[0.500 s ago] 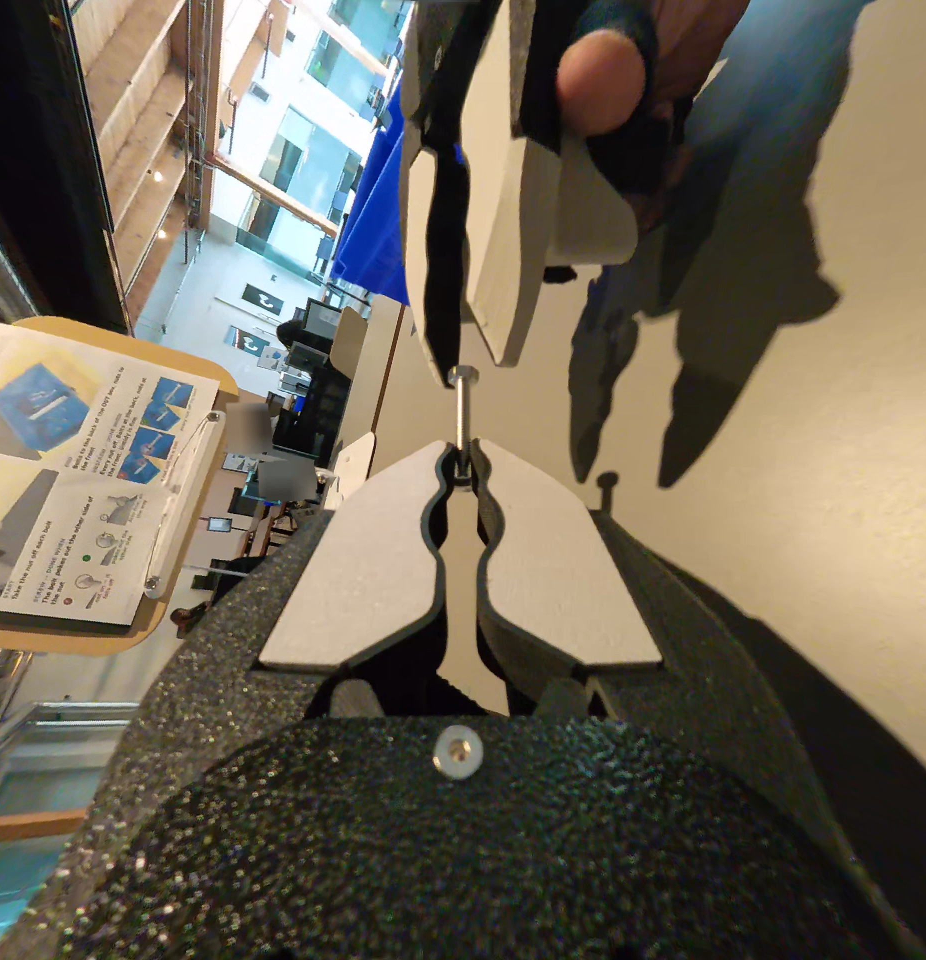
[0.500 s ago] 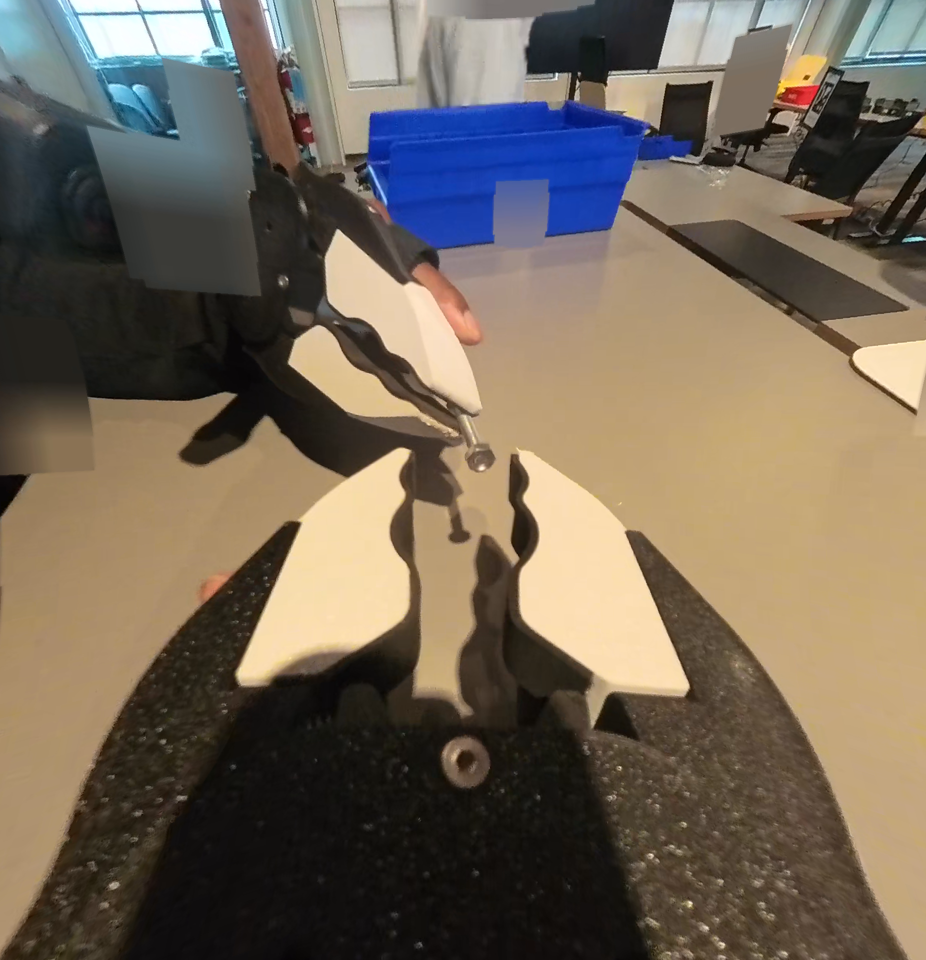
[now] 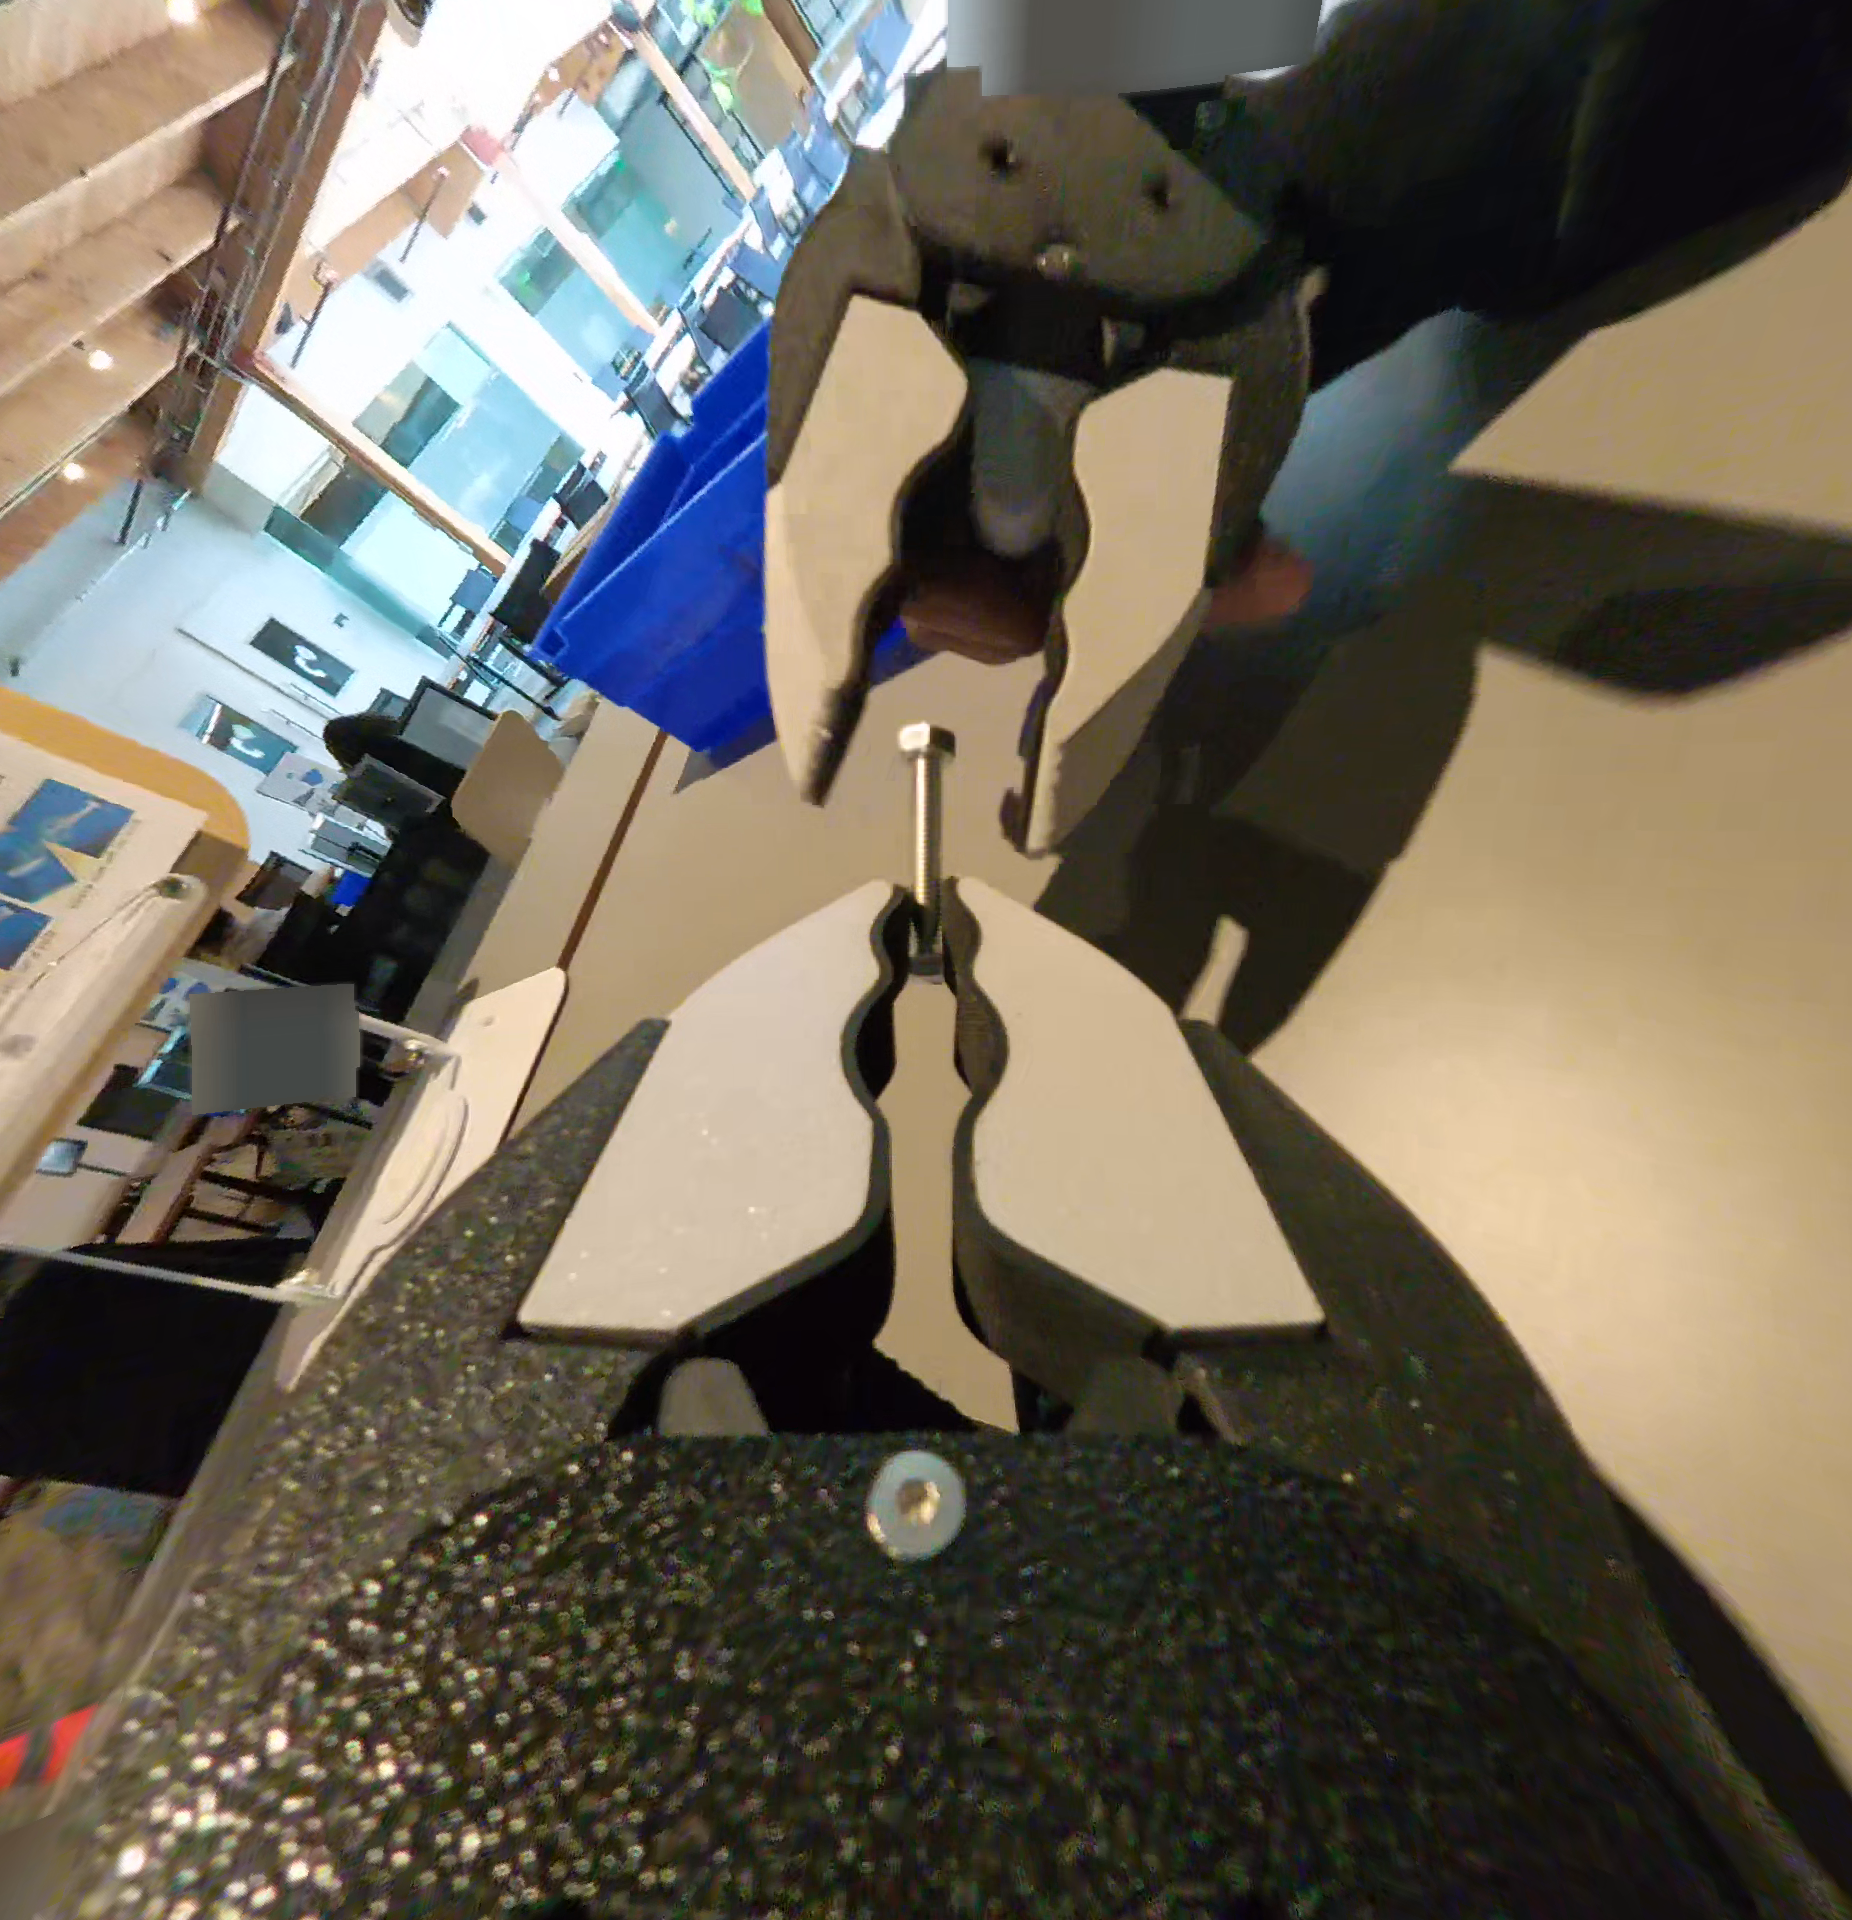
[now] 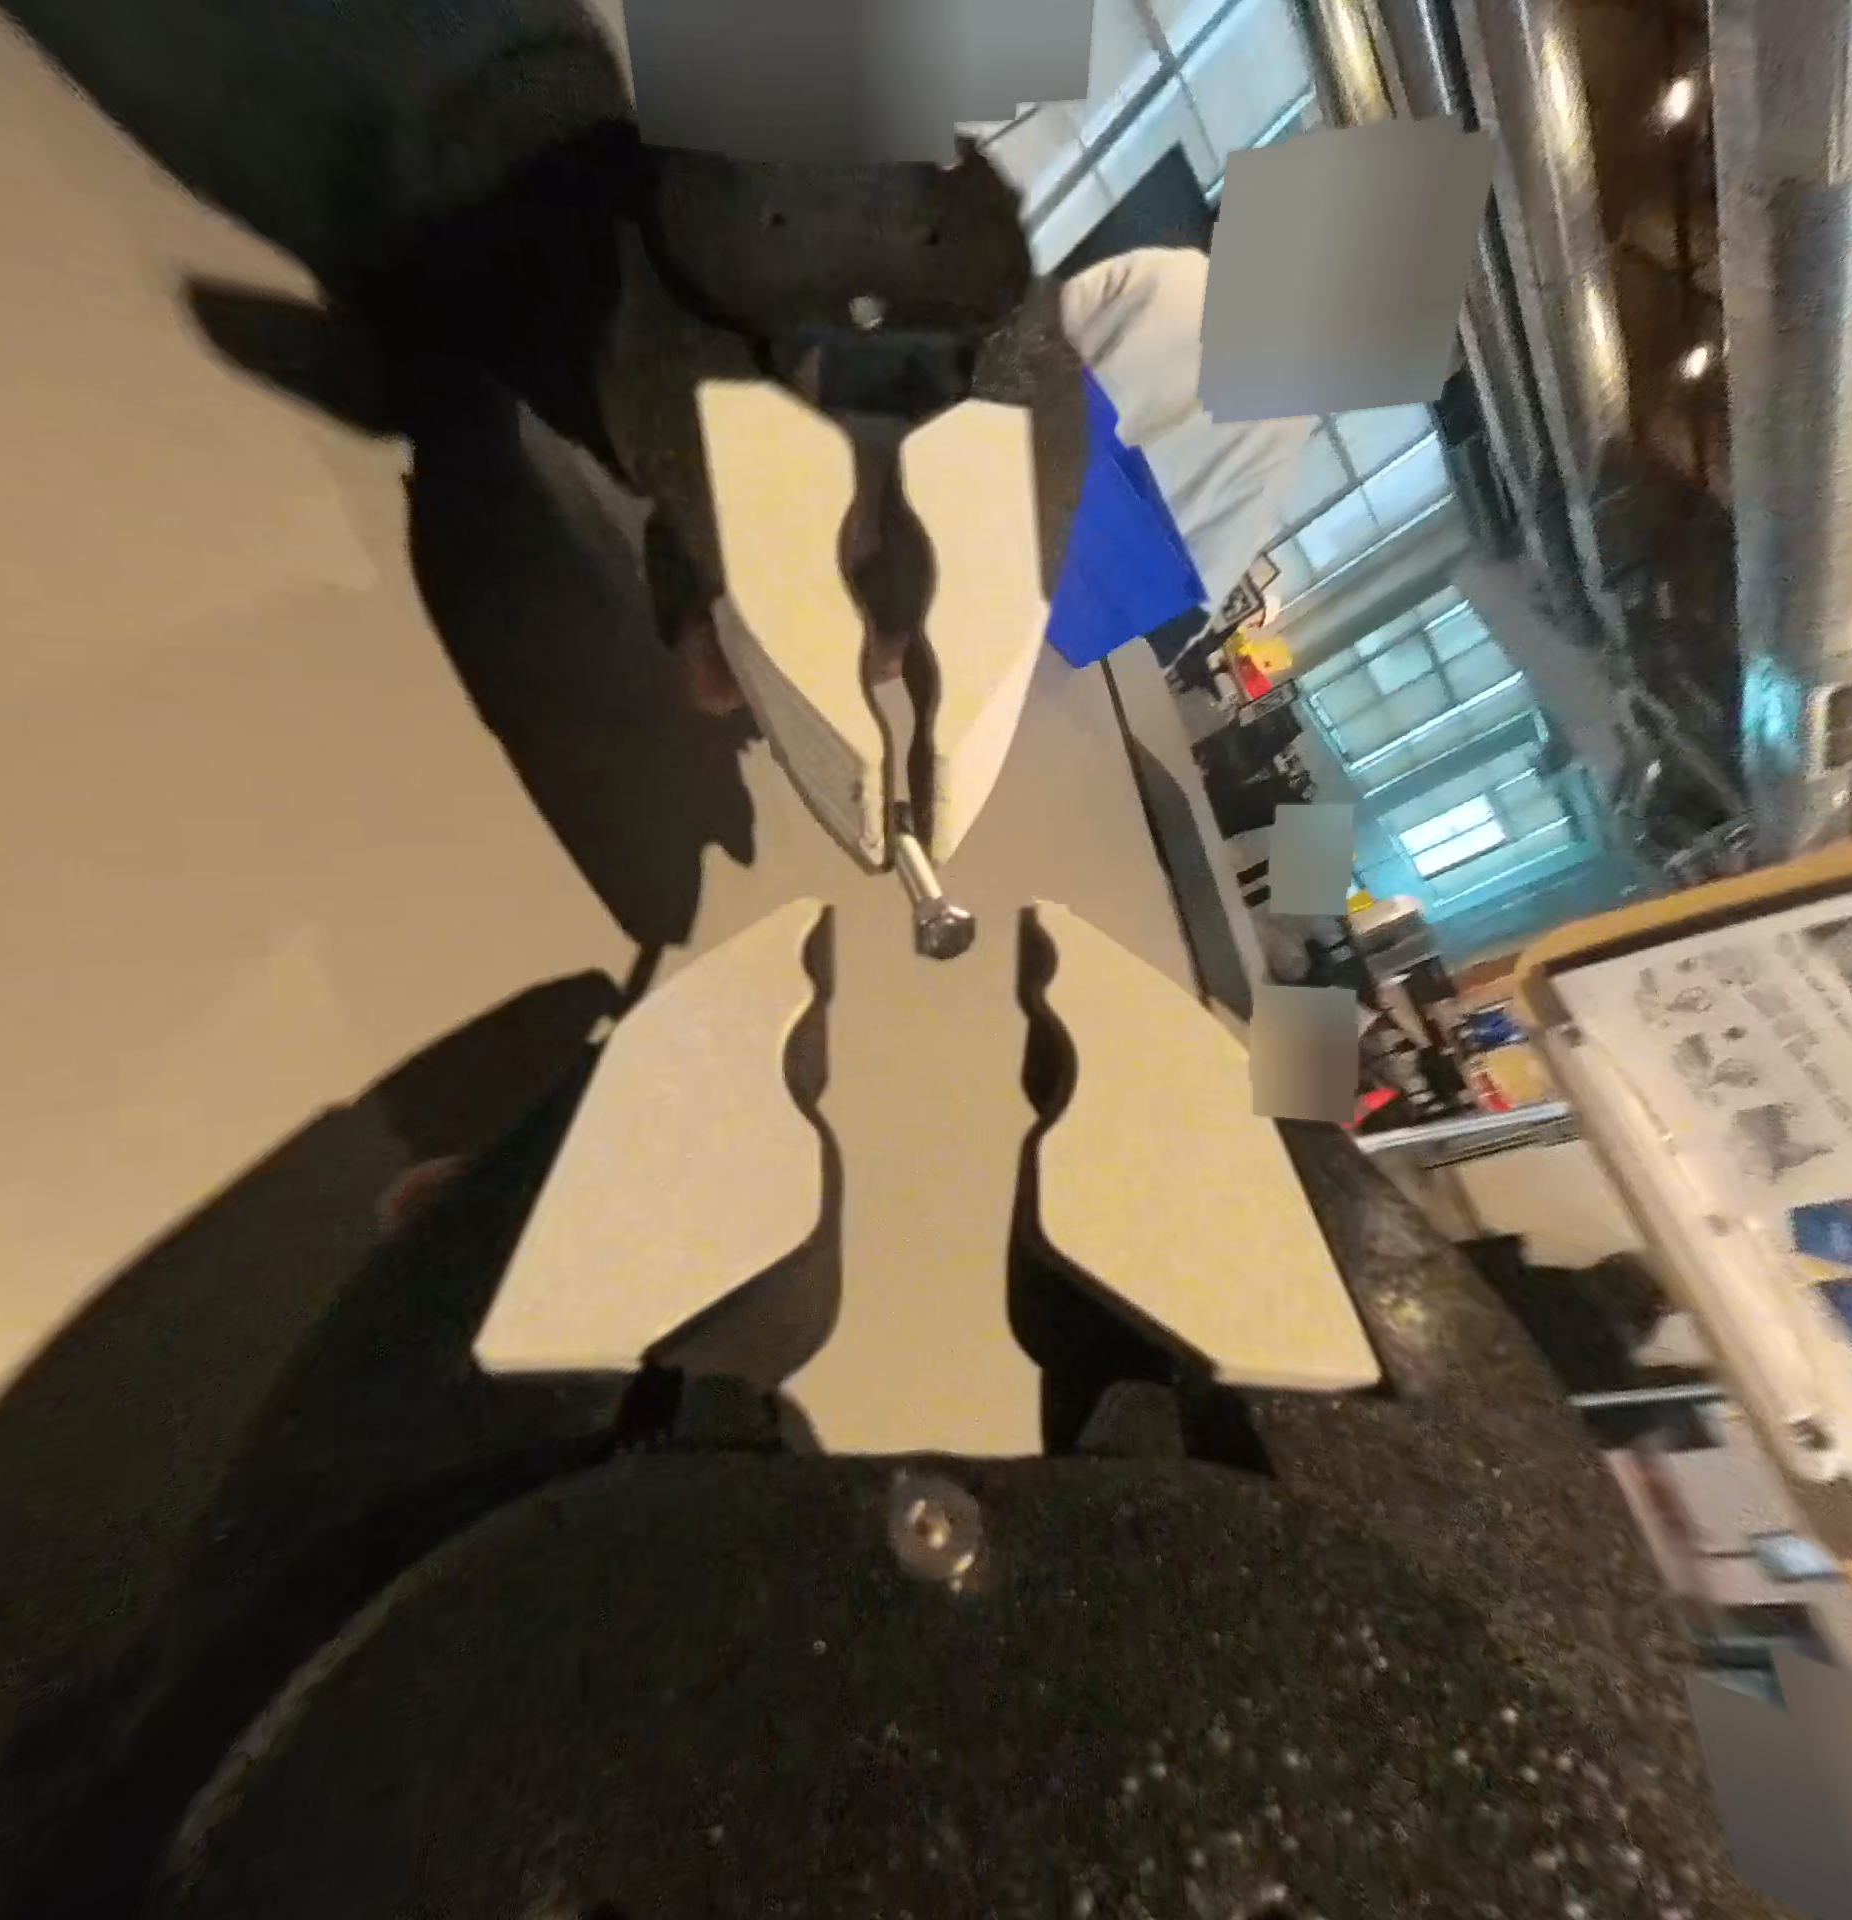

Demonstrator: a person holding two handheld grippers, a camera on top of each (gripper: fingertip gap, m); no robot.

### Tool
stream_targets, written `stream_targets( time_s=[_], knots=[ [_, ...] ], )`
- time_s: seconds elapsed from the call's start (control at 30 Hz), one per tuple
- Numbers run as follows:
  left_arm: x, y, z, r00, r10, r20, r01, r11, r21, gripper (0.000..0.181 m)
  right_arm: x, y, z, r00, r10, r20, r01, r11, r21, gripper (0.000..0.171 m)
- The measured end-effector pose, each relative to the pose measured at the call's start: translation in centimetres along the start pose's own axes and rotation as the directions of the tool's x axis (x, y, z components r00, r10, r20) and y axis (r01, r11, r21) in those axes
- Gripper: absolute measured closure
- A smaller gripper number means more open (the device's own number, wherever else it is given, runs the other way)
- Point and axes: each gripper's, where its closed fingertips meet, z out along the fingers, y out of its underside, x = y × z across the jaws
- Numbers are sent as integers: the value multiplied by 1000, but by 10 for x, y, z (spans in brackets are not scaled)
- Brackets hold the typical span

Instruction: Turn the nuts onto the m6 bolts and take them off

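2 claws meet over a pale bench [image 3: 1628,1039] with 1 bolt between them.

Left claw [image 3: 927,914] is pinched tight on the threaded end of the bolt [image 3: 924,821], whose hex head points to 12 o'clock. Right claw [image 3: 917,774], spread wide, flanks that head without touching it. A blue bin [image 3: 683,582] sits at 10 o'clock.

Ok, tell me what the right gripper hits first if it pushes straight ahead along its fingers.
Most likely the hex head of the bolt, which sits just past the open right gripper, roughly between its fingers. The left gripper holds that bolt by the other end. Depth is unclear, so the head could pass between the fingers.
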Motion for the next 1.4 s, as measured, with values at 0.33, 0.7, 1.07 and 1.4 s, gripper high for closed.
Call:
stream_targets(
  time_s=[0.33, 0.7, 1.07, 1.4],
  knots=[
    [-4, 11, 2, 985, 160, 67, -153, 984, -93, 176, 3, 9, 7, 885, 459, 80, -453, 887, -88, 134],
    [12, 9, 3, 990, -100, -102, 98, 995, -27, 176, -10, 4, -1, 971, -239, 8, 239, 968, -78, 151],
    [3, 13, 2, 1000, -13, -23, 12, 999, -50, 176, -3, 5, 2, 920, 378, 101, -368, 924, -106, 138],
    [24, 14, 2, 939, -259, -227, 251, 966, -64, 176, -23, 12, 1, 953, -291, 82, 300, 946, -122, 159]
  ],
)
